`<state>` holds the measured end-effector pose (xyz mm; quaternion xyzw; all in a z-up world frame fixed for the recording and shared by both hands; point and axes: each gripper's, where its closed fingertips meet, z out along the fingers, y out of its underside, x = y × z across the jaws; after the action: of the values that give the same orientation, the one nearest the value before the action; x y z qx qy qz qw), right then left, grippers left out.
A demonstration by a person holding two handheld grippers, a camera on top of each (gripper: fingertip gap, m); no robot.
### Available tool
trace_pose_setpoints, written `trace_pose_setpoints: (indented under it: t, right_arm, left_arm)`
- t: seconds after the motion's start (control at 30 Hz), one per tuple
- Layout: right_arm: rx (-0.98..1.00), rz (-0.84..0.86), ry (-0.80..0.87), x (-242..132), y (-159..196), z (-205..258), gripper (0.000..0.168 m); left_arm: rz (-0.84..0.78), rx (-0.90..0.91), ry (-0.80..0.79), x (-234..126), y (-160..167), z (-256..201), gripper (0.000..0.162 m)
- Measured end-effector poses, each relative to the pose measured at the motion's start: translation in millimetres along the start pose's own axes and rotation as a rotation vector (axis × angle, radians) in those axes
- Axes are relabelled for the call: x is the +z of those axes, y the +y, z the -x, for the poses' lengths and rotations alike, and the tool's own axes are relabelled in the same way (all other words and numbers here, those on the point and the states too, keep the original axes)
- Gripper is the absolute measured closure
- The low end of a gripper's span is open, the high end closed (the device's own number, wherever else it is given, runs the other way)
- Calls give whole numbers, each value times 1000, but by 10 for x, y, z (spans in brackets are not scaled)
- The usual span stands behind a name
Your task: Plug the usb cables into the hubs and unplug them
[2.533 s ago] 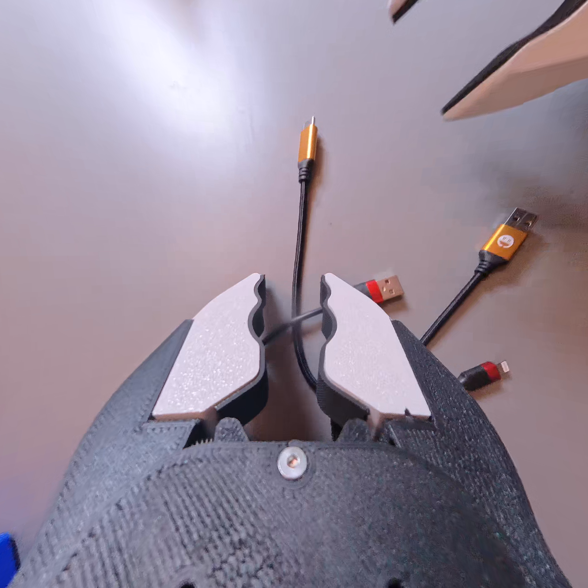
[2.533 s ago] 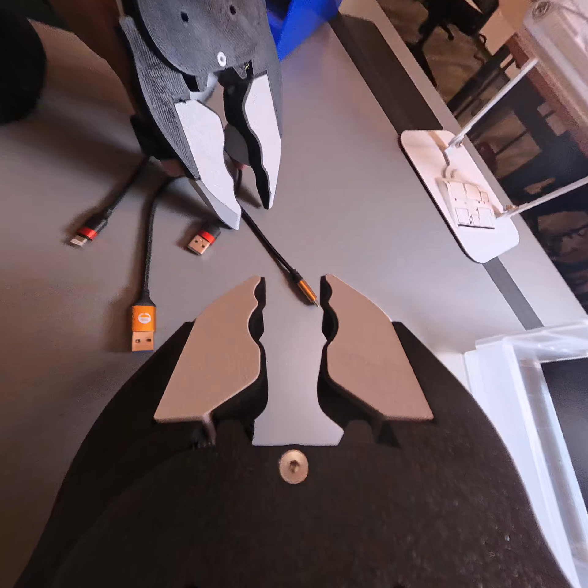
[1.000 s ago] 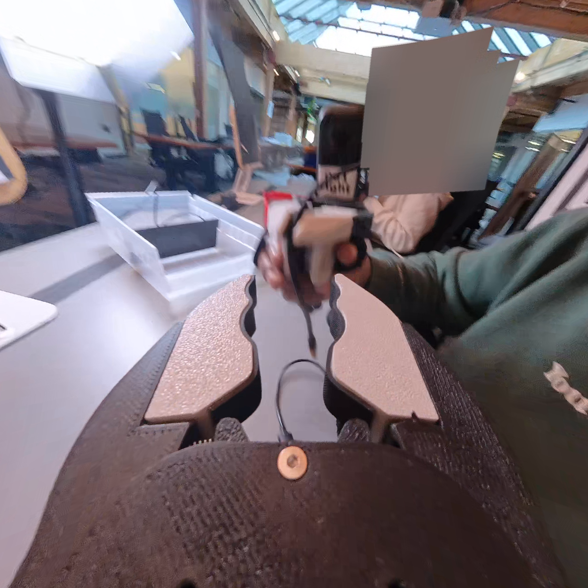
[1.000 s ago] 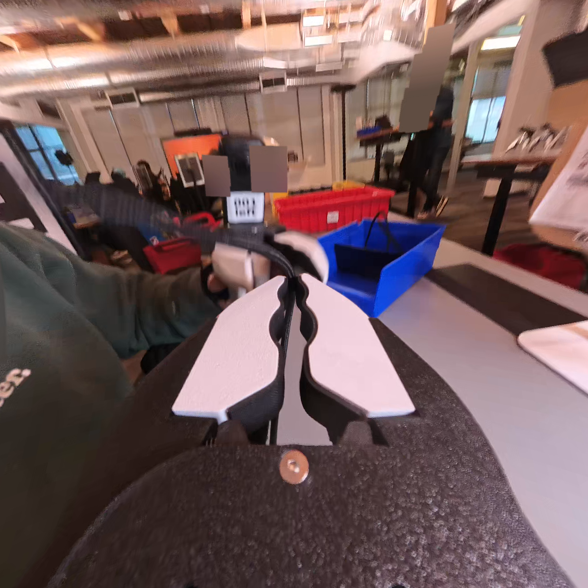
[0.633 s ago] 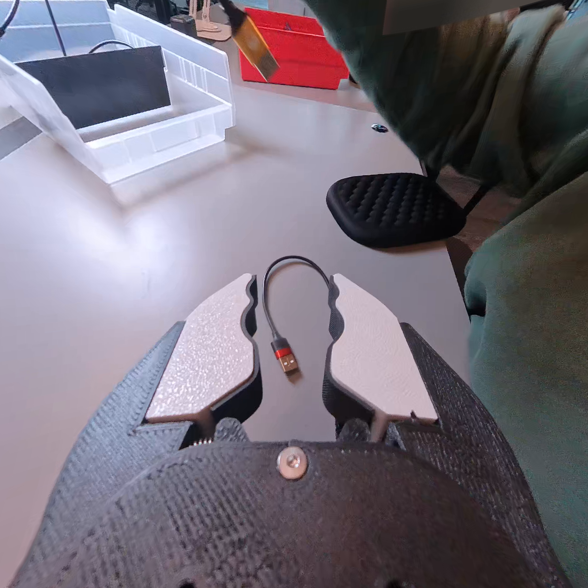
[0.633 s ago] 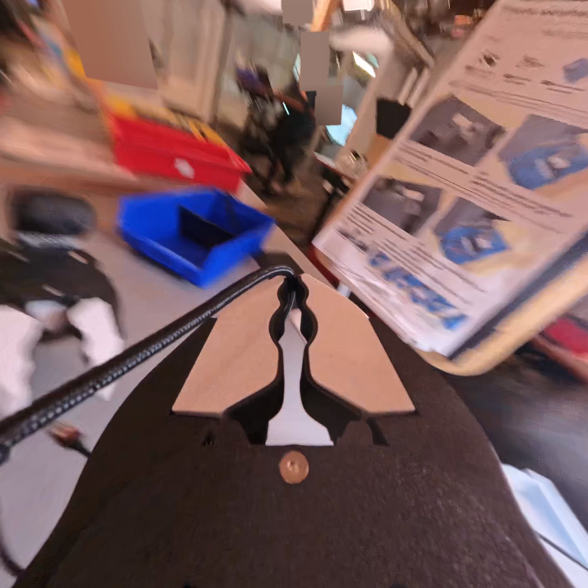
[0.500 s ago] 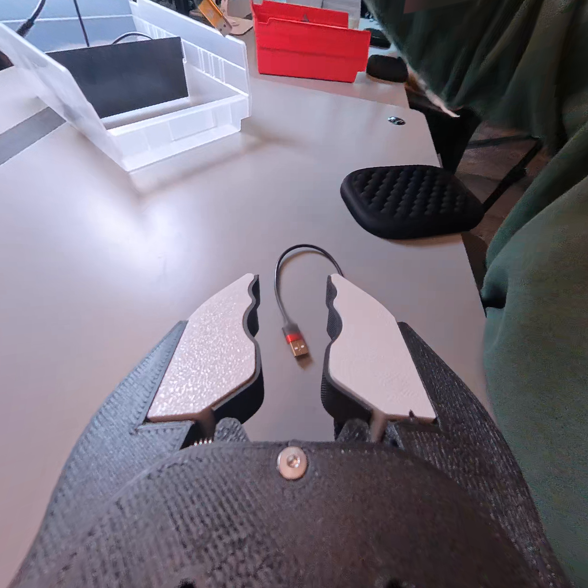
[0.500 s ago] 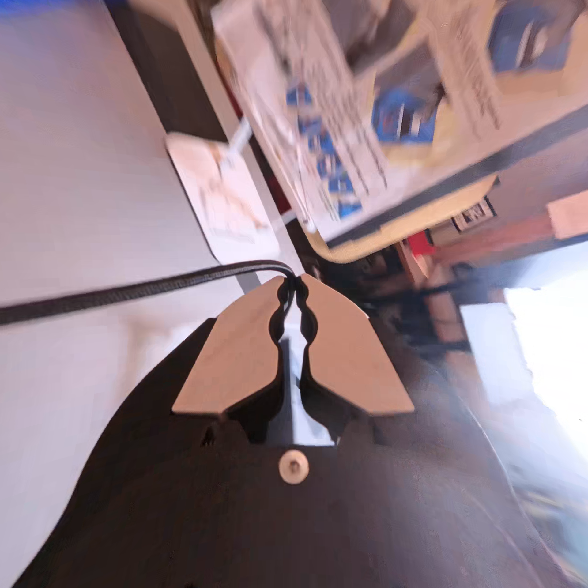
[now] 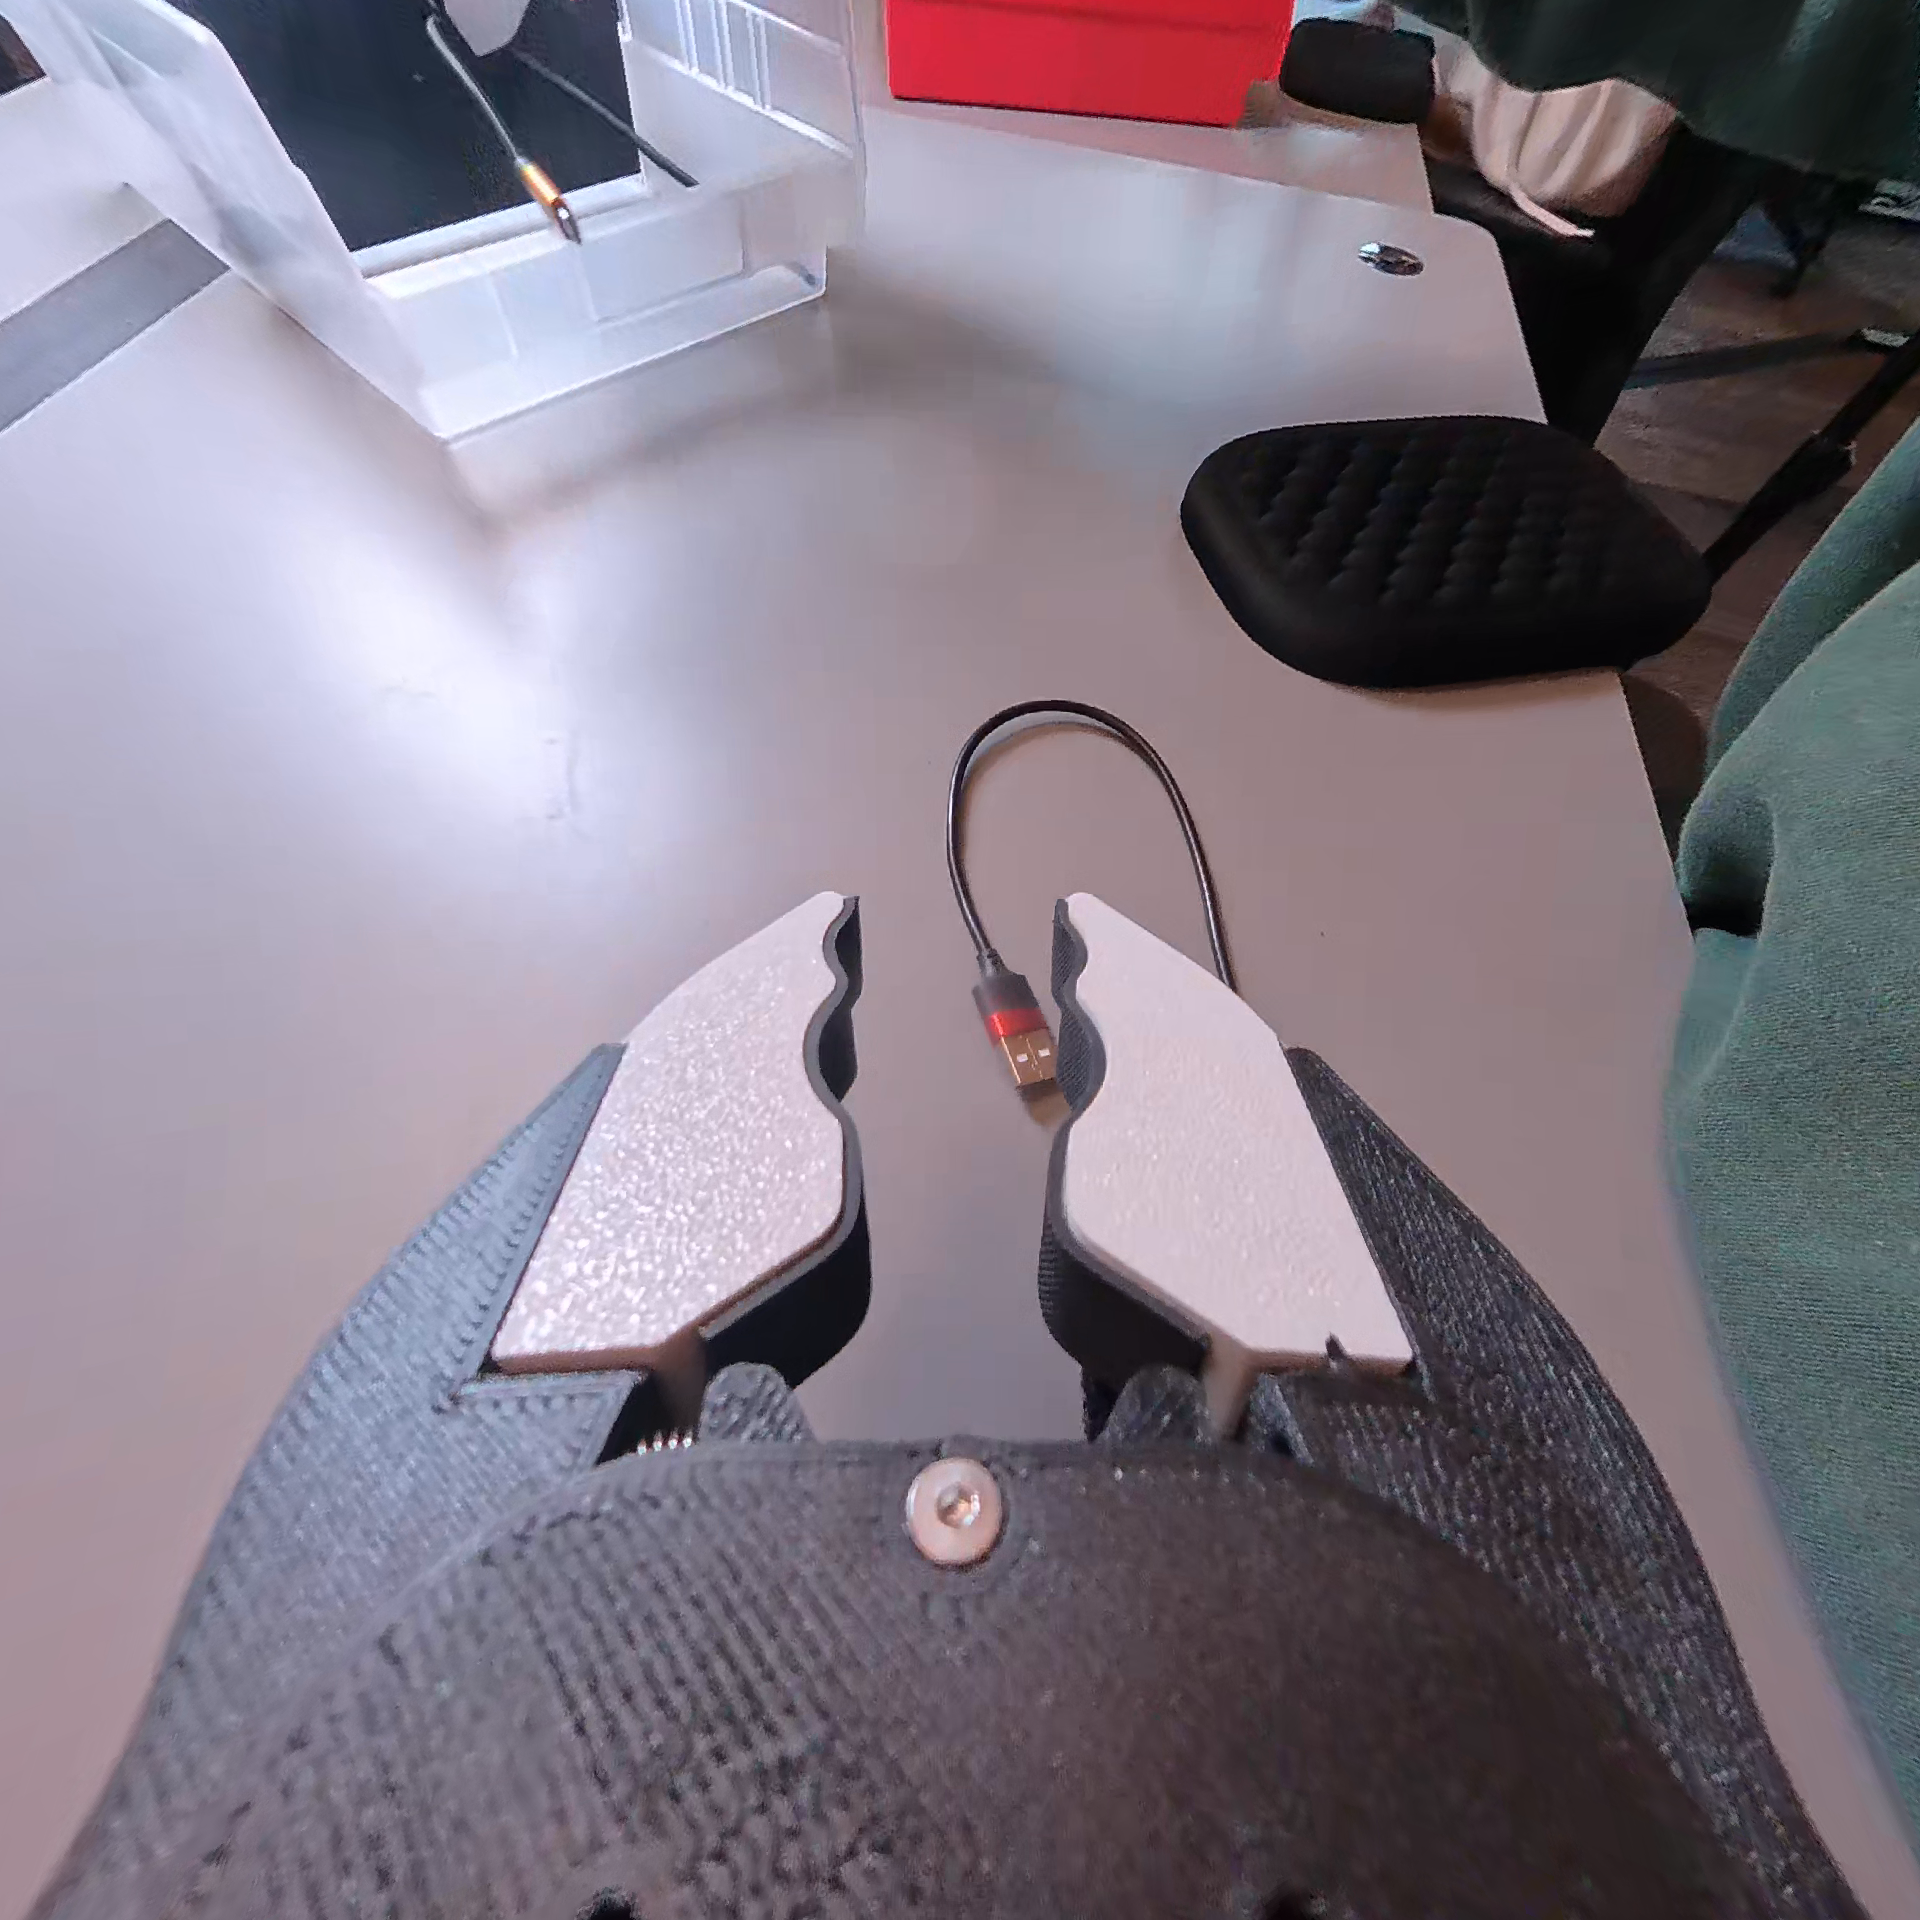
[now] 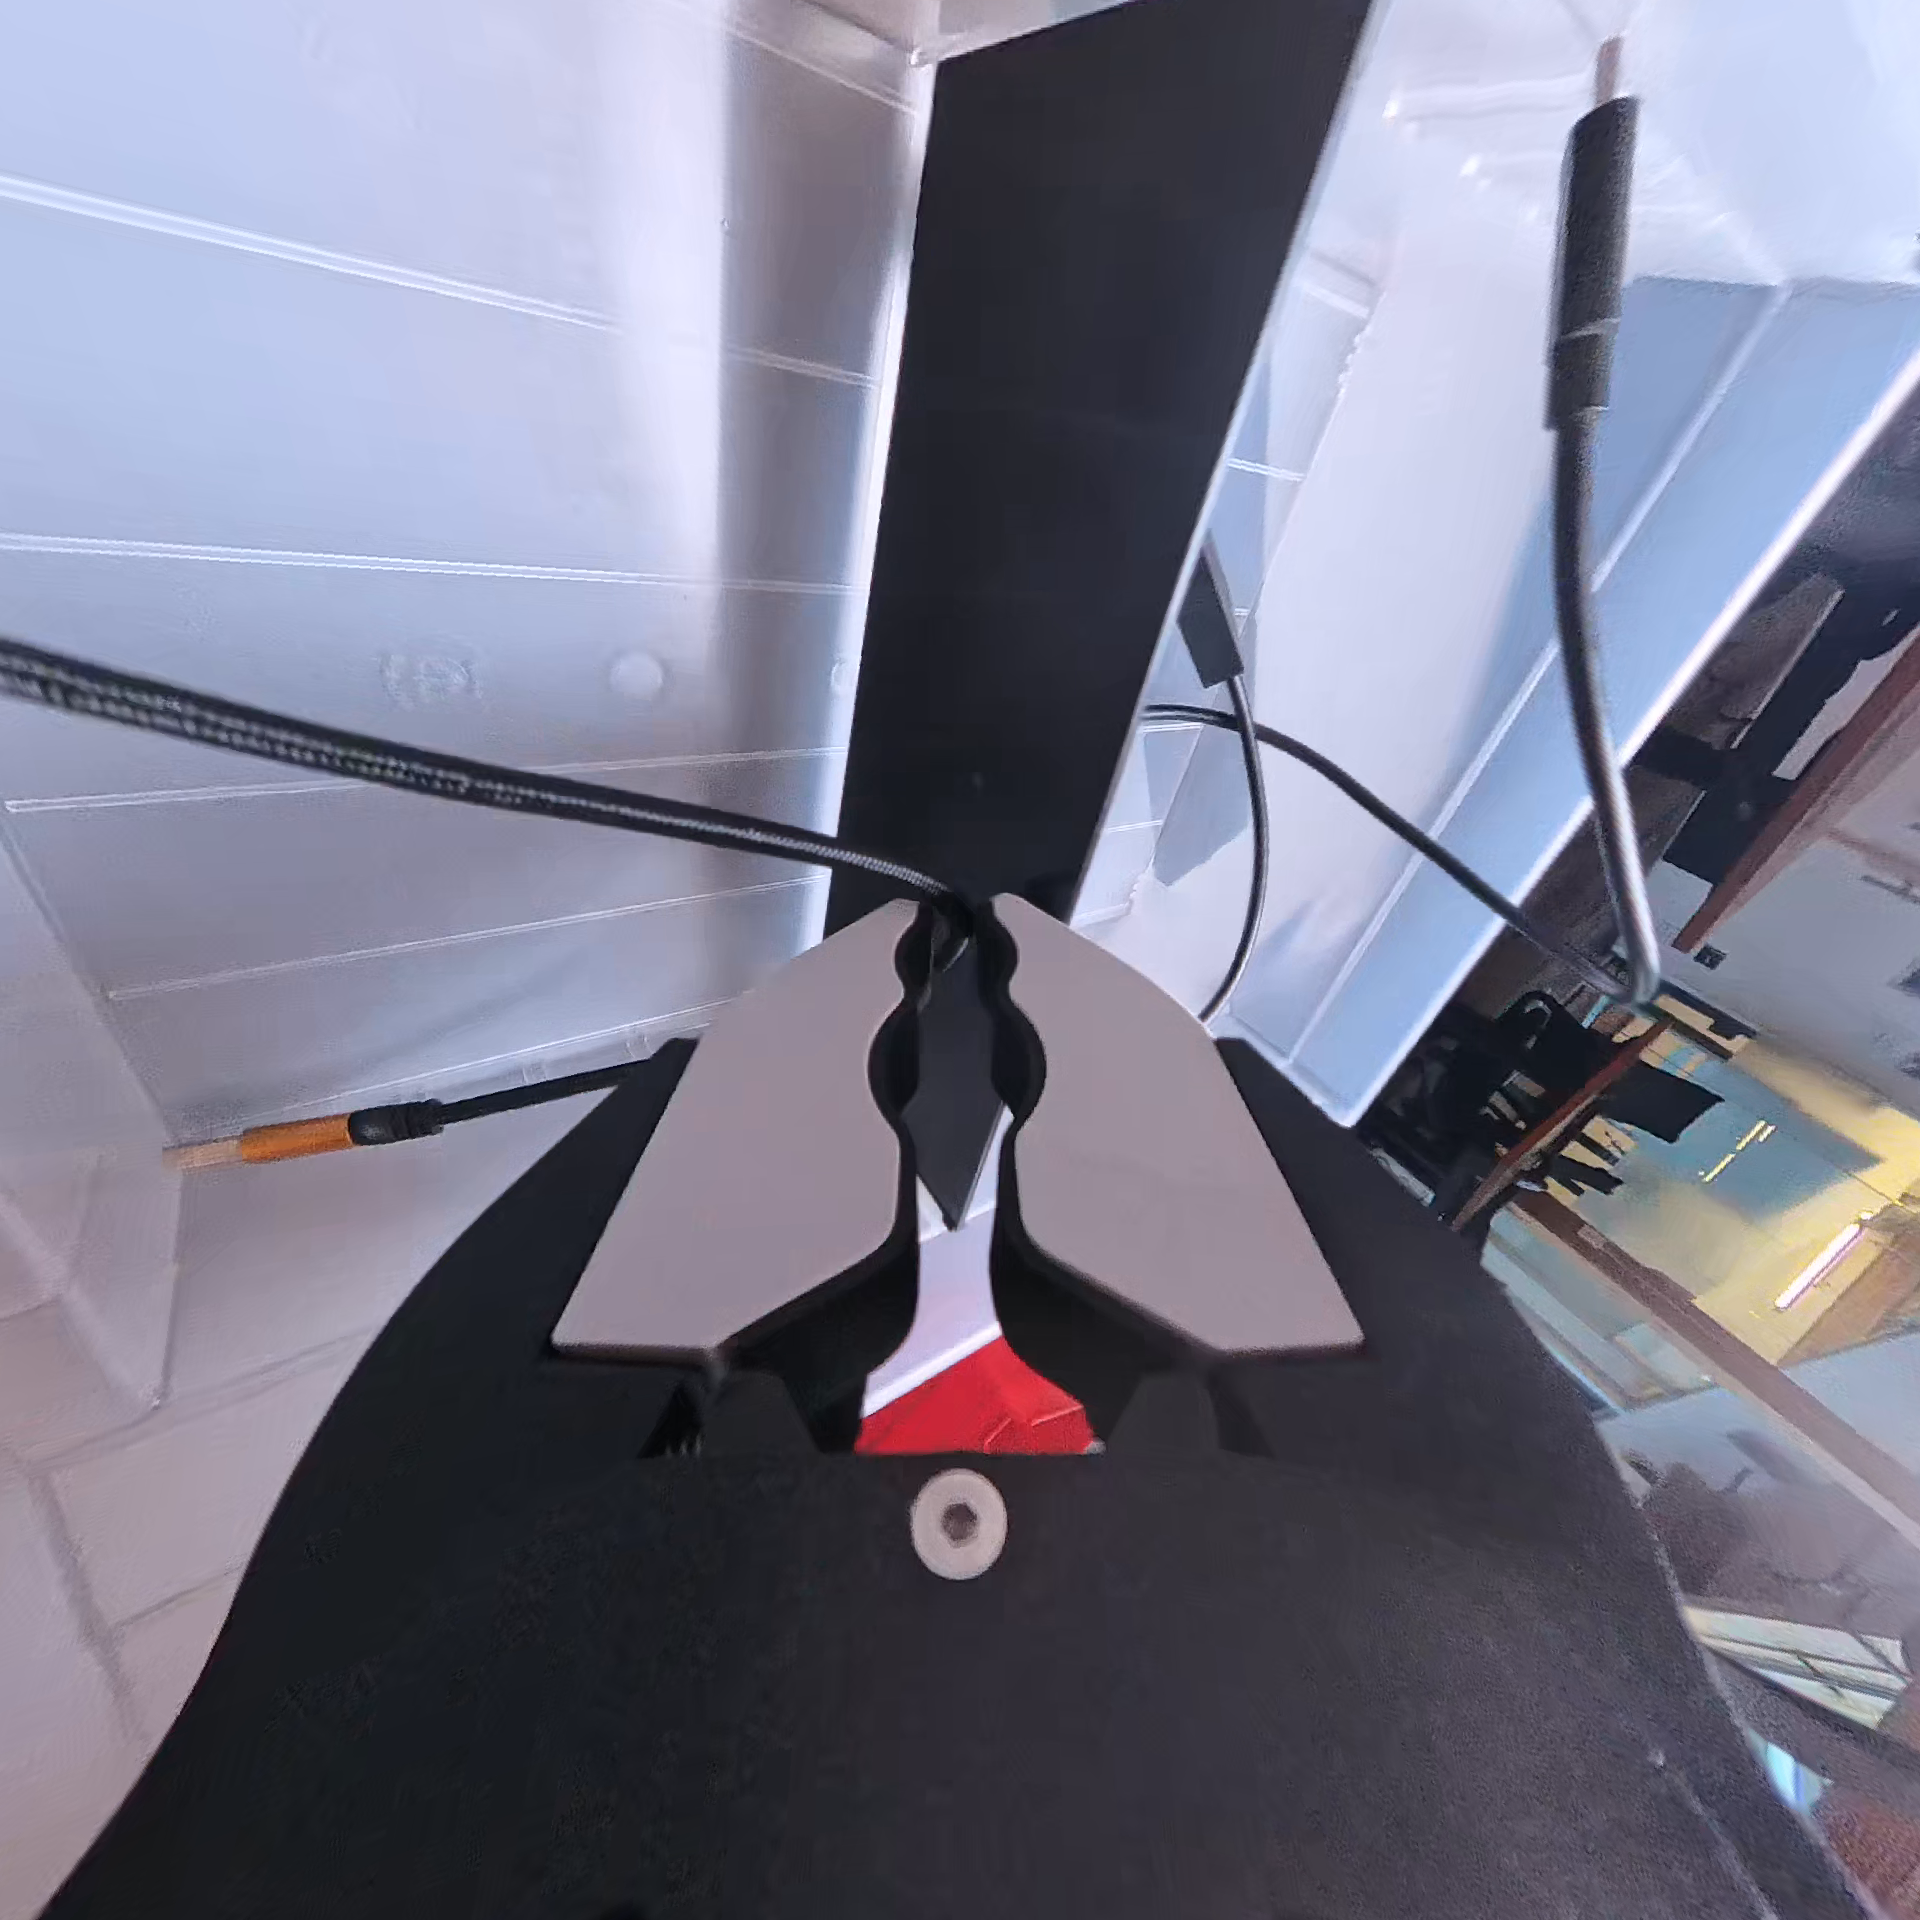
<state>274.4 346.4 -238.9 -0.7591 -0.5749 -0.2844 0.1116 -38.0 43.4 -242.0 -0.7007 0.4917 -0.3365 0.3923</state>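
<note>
**Inspector:** Report the left tongs and the cable under them

**Operator:** My left gripper point(image 9: 954, 914) stands spread and holds nothing. It hangs over the grey table point(image 9: 312, 727) with the black USB cable point(image 9: 1081, 727) lying between its fingers: the plug with its red collar point(image 9: 1016, 1039) is just beside the right-hand finger and points back toward me, and the cord loops away from the plug and returns under that same finger. I judge the spread is there so the plug body can be straddled before closing. Beyond the plug, well apart, sits a black padded rest point(image 9: 1444, 551) near the table edge

**Inspector:** And the right?

**Operator:** My right gripper point(image 10: 961, 914) is closed at the tips on a black braided cable point(image 10: 468, 779), which runs off to the left from the pinch. It is up against the clear plastic bin point(image 10: 416, 364), beside the bin's black divider point(image 10: 1081, 416). An orange-collared plug point(image 10: 301, 1143) lies in the bin to the left of the pinch; thinner black leads sit to its right. I take it the cable is being delivered there

**Inspector:** The hubs?

**Operator:** I cannot see a hub in either view
</note>
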Motion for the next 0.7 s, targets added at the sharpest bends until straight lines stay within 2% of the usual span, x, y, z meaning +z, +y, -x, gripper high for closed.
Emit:
trace_pose_setpoints:
  t: [0.13, 0.23, 0.3, 0.37, 0.47, 0.57, 0.63, 0.7]
  right_arm:
    - [83, -78, 92, -327, -6, -228, 129]
    - [154, -229, 86, -657, -140, -250, 128]
    - [152, -359, -2, -878, -331, -29, 129]
    - [113, -483, -151, -1057, -558, 379, 130]
    - [58, -546, -259, -1035, -785, 859, 129]
    - [75, -474, -256, -716, -800, 999, 143]
    - [164, -509, -231, -665, -802, 859, 166]
    - [245, -493, -230, -585, -707, 715, 167]
  left_arm:
    - [12, 2, 0, 15, 31, 10, 127]
    - [21, -1, 0, 28, 52, 6, 127]
    - [24, 6, -2, 30, 50, -1, 127]
    - [22, 10, -3, 28, 40, -7, 127]
    - [25, 11, 1, 39, 44, -20, 127]
    - [32, 18, 1, 50, 54, -39, 128]
    - [31, 28, -5, 43, 45, -47, 128]
    - [30, 32, -9, 34, 39, -44, 128]
